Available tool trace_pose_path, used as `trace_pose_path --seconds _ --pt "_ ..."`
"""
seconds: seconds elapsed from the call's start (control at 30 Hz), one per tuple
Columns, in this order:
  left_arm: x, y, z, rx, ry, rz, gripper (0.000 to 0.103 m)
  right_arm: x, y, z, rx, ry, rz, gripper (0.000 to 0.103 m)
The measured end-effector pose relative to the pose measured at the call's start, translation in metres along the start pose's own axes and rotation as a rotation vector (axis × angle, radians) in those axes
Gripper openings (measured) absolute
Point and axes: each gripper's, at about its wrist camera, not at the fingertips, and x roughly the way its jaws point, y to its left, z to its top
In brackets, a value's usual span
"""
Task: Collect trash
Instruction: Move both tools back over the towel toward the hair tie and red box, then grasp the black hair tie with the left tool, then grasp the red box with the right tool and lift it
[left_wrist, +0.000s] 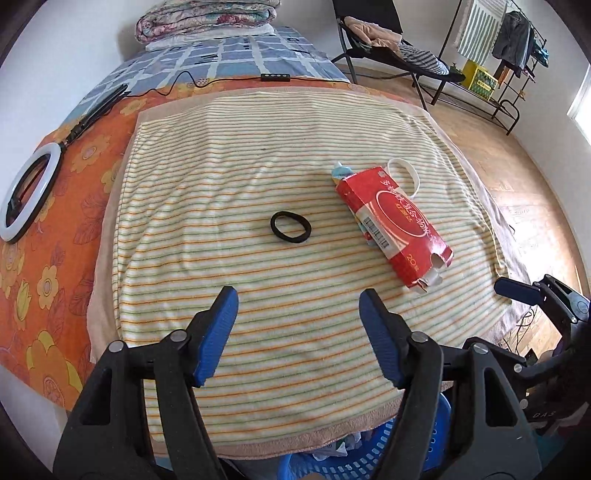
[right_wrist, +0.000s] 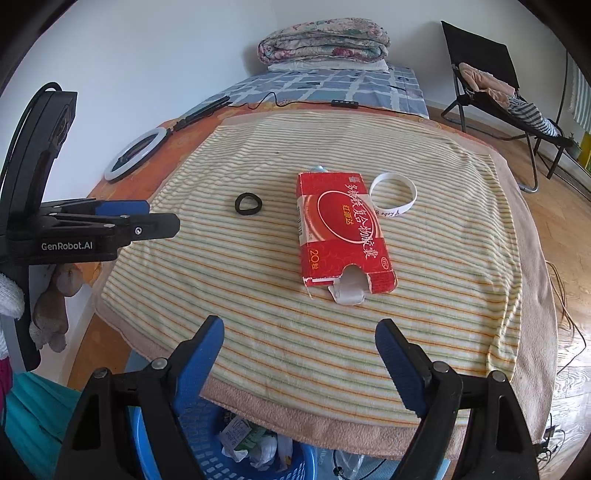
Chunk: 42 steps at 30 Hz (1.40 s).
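Left gripper (left_wrist: 298, 295) spread wide, nothing between its fingers, hovering over the near edge of the striped towel (left_wrist: 229, 177). Right gripper (right_wrist: 300, 328) same – fingers wide apart, holding nothing, over the towel's near edge. Red box (right_wrist: 341, 229) lies flat on the towel ahead of the right gripper, torn open end facing it; from the left gripper it sits ahead and to the right, angled. A crumpled bit (left_wrist: 340, 170) pokes out at the box's far end – can't tell what it is. Black hair tie (left_wrist: 290, 226) lies flat straight ahead of the left gripper, well apart from the box; from the right gripper it's ahead-left. White band (right_wrist: 393, 194) is just beyond the box on its right, touching or nearly so. Blue basket (right_wrist: 207, 424) sits below the towel edge under both grippers, with wrappers (right_wrist: 255, 443) inside. Ring light (left_wrist: 27, 192) lies far left on the orange sheet (left_wrist: 55, 240).
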Motion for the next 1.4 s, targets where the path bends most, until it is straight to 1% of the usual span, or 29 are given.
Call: trace_pose_path --seconds 0.07,0.1,0.13,0.17,0.2,0.3,0.4,0.43,0.47,0.53,0.67,0.73,0.8,0.83,0.87,0.9,1.0,1.03,1.1,1.13,1.17,1.3,1.4 --pt "0.011 0.004 0.01 -0.013 0.011 -0.002 0.056 0.011 0.001 0.008 -0.012 0.009 -0.01 0.085" --pt "0.017 0.008 0.015 -0.027 0.019 -0.012 0.055 0.018 0.001 0.012 -0.017 0.015 -0.018 0.084" --pt "0.024 0.011 0.019 -0.044 0.03 -0.026 0.051 0.024 0.001 0.015 -0.02 0.022 -0.027 0.081" --pt "0.031 0.015 0.023 -0.063 0.043 -0.036 0.044 0.03 0.0 0.018 -0.024 0.031 -0.033 0.08" --pt "0.037 0.018 0.027 -0.082 0.053 -0.044 0.042 0.036 0.0 0.021 -0.03 0.038 -0.041 0.08" --pt "0.054 0.025 0.037 -0.113 0.069 -0.051 0.042 0.052 0.001 0.028 -0.053 0.054 -0.079 0.08" --pt "0.07 0.026 0.043 -0.109 0.088 -0.041 0.042 0.065 0.002 0.033 -0.071 0.064 -0.108 0.08" --pt "0.075 0.027 0.045 -0.111 0.092 -0.039 0.04 0.069 0.003 0.034 -0.079 0.067 -0.113 0.08" --pt "0.08 0.028 0.046 -0.119 0.099 -0.045 0.035 0.072 0.005 0.036 -0.09 0.071 -0.121 0.08" --pt "0.088 0.031 0.048 -0.137 0.115 -0.062 0.033 0.078 0.011 0.037 -0.123 0.074 -0.145 0.079" --pt "0.098 0.03 0.052 -0.134 0.126 -0.057 0.032 0.088 0.024 0.039 -0.207 0.074 -0.238 0.079" --pt "0.102 0.031 0.054 -0.13 0.128 -0.038 0.032 0.091 0.029 0.039 -0.246 0.067 -0.285 0.079" --pt "0.107 0.032 0.055 -0.137 0.134 -0.04 0.032 0.094 0.033 0.039 -0.28 0.068 -0.318 0.079" --pt "0.109 0.033 0.055 -0.141 0.135 -0.042 0.032 0.097 0.033 0.039 -0.29 0.076 -0.331 0.079" --pt "0.111 0.033 0.056 -0.14 0.135 -0.04 0.027 0.099 0.033 0.039 -0.293 0.083 -0.339 0.079" --pt "0.113 0.032 0.056 -0.135 0.136 -0.033 0.026 0.1 0.032 0.039 -0.29 0.086 -0.343 0.079" --pt "0.116 0.029 0.058 -0.112 0.127 -0.013 0.02 0.101 0.029 0.041 -0.278 0.087 -0.338 0.079" --pt "0.116 0.029 0.058 -0.105 0.125 -0.004 0.015 0.102 0.029 0.041 -0.276 0.086 -0.337 0.079" --pt "0.117 0.029 0.058 -0.103 0.122 -0.002 0.013 0.101 0.026 0.043 -0.264 0.086 -0.319 0.073" --pt "0.117 0.03 0.058 -0.104 0.119 -0.005 0.013 0.101 0.023 0.045 -0.258 0.081 -0.317 0.066" --pt "0.117 0.03 0.058 -0.104 0.117 -0.008 0.012 0.099 0.02 0.046 -0.251 0.08 -0.306 0.063" --pt "0.116 0.034 0.055 -0.11 0.113 -0.013 0.01 0.088 0.006 0.054 -0.167 0.077 -0.209 0.056" --pt "0.112 0.037 0.052 -0.111 0.113 -0.015 0.009 0.075 -0.008 0.061 -0.102 0.065 -0.139 0.047"
